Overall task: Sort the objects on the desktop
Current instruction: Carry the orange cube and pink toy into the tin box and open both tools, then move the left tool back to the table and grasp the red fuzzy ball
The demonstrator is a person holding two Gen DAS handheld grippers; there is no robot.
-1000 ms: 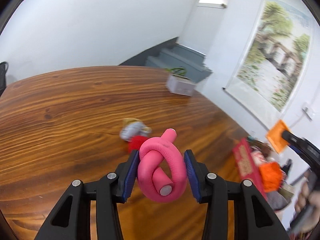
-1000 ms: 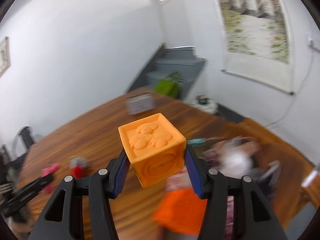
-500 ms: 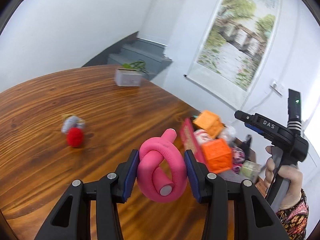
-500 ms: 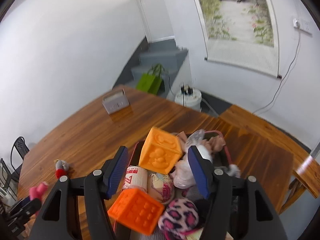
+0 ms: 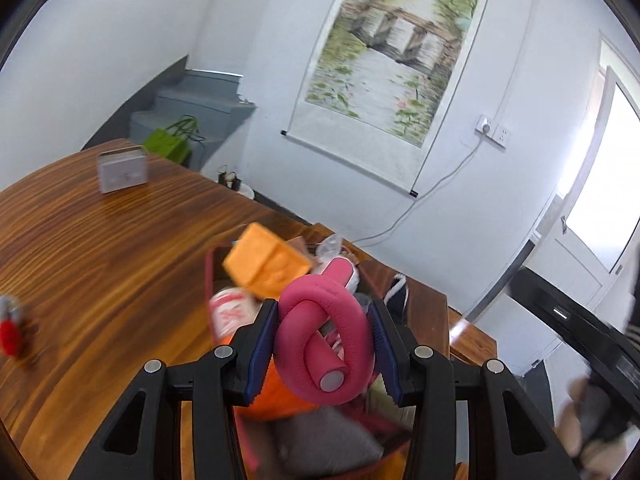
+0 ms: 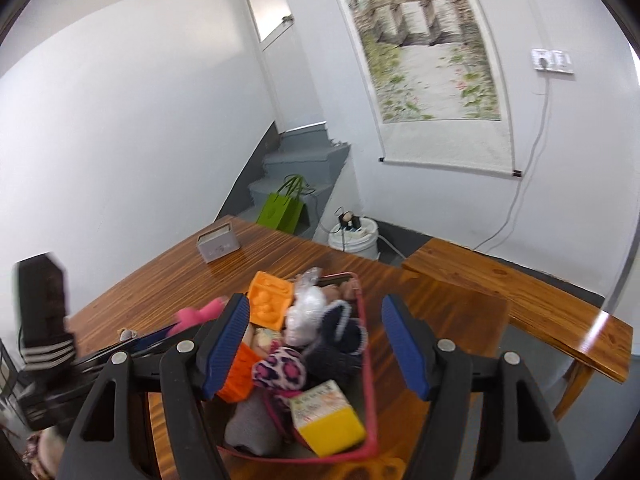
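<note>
My left gripper (image 5: 322, 344) is shut on a pink knotted foam tube (image 5: 320, 340) and hangs over the near end of a pink-rimmed basket (image 6: 370, 360) full of toys. The tube (image 6: 200, 314) also shows at the left in the right wrist view. An orange embossed cube (image 6: 268, 306) lies in the basket's far end, free of any gripper; it appears blurred (image 5: 266, 264) in the left wrist view. My right gripper (image 6: 316, 344) hovers above the basket, its jaws opening, with nothing pressed between the blue pads (image 6: 228, 344).
The basket also holds a yellow carton (image 6: 328, 416), a leopard-print plush (image 6: 280, 368) and a red-and-white can (image 5: 230, 312). A small red-and-grey toy (image 5: 10, 328) and a grey box (image 6: 218, 246) sit on the wooden table (image 5: 100, 260). A wooden bench (image 6: 520, 304) stands to the right.
The right gripper let go of the orange cube, which now lies in the basket, and its jaws have spread wider. The left gripper carried the pink tube across the table to above the basket.
</note>
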